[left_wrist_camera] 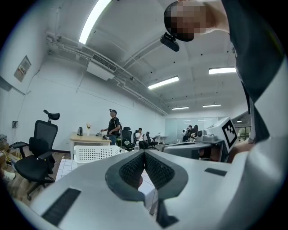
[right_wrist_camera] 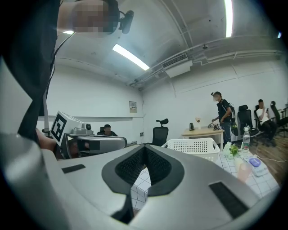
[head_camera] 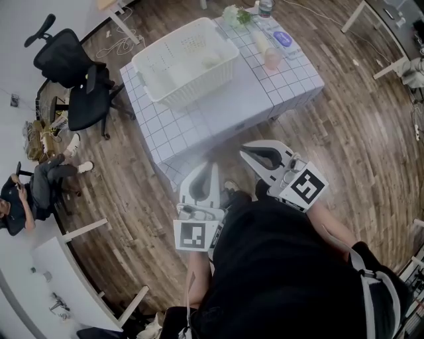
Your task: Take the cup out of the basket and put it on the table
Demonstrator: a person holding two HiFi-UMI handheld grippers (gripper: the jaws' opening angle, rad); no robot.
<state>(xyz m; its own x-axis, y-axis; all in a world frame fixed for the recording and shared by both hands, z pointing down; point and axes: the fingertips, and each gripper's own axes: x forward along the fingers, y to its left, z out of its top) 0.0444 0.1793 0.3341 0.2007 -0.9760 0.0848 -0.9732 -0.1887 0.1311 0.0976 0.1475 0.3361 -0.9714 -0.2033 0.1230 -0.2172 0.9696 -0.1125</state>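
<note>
At the far left I see a black chair (head_camera: 76, 73) on the wood floor. Next comes the table (head_camera: 218, 116) in its checked cloth, with the white basket (head_camera: 185, 61) on its left part. Something pale lies in the basket's right corner, too faint for me to name. My left tool (left_wrist_camera: 144, 153) is clenched on nothing, jaws pressed together, held level short of the table's near edge. My right tool (right_wrist_camera: 145, 150) sits just beside it, likewise clenched and empty. Further right a pinkish cup (head_camera: 272, 58) stands upright on the table, to the right of the basket and apart from it, near a bottle (head_camera: 265, 8) and some flowers (head_camera: 234, 14)
</note>
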